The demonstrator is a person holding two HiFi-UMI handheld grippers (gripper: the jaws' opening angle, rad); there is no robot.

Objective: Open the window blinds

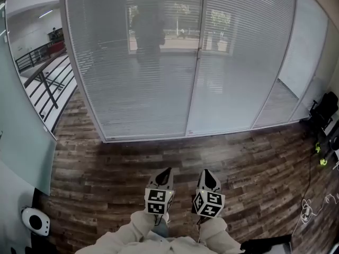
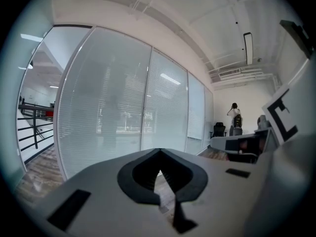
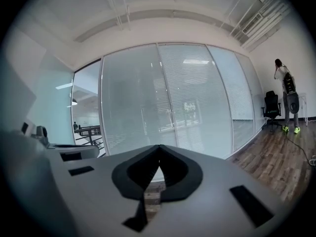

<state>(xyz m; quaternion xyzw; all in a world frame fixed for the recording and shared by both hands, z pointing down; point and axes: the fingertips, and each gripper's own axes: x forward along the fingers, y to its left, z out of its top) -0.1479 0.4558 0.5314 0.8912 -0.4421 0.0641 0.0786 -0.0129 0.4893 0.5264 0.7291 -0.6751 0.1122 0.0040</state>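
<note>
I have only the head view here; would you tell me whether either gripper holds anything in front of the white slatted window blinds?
Observer: No. The left gripper has its jaws shut with nothing between them.
Operator: Thank you. And the right one?
Observer: The right gripper is shut and empty too.
Operator: Is anyone else in the room?
Observer: Yes, a person stands off to the right, near a black office chair.

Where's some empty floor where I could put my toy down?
The wood floor between the blinds and the left gripper and right gripper is bare. The right edge is crowded: a chair and loose cables.
</note>
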